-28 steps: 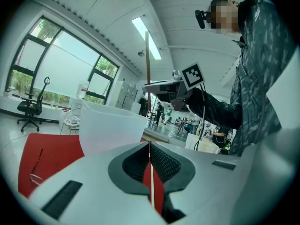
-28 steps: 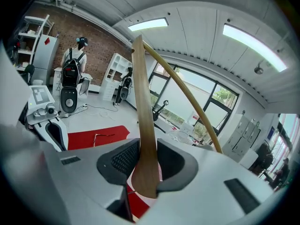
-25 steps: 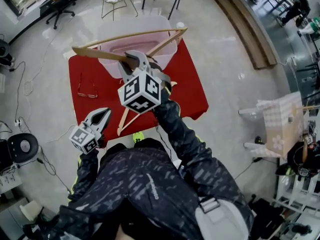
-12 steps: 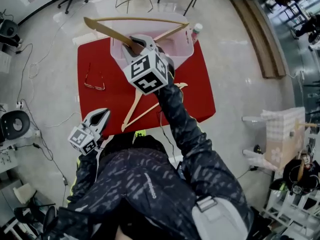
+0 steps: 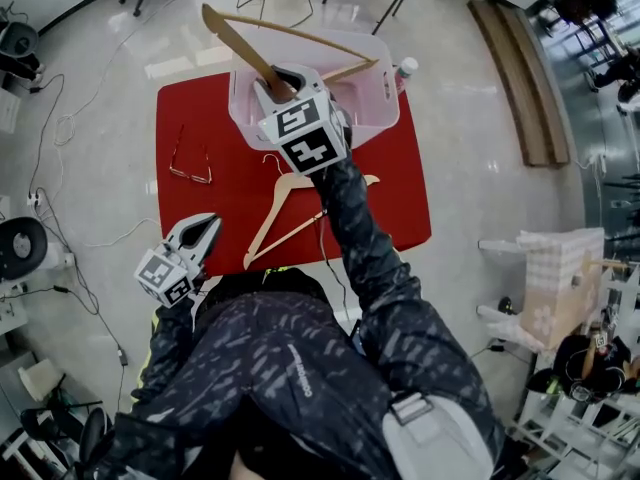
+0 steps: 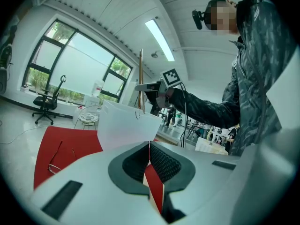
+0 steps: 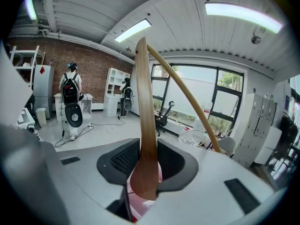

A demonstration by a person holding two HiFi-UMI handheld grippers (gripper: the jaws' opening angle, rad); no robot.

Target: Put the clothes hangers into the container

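Your right gripper (image 5: 273,84) has its jaws clamped partway shut on one arm of a wooden hanger (image 5: 238,44), near that arm's end. You hold it over the container (image 5: 378,118), which sits at the far side of the red desk (image 5: 200,218). The hanger tilts up and to the far left, most of it above the rim. Whether its low end touches the inside is hard to tell from here.

Your left gripper (image 5: 207,230) hangs at the desk's near left corner, its jaws pressed together with nothing between them.

A second hanger (image 5: 268,218) lies flat on the desk, just in front of the container. A pair of glasses (image 5: 188,171) lies to its left, well apart from it. A bottle (image 5: 403,68) stands just beside the container's right far corner.
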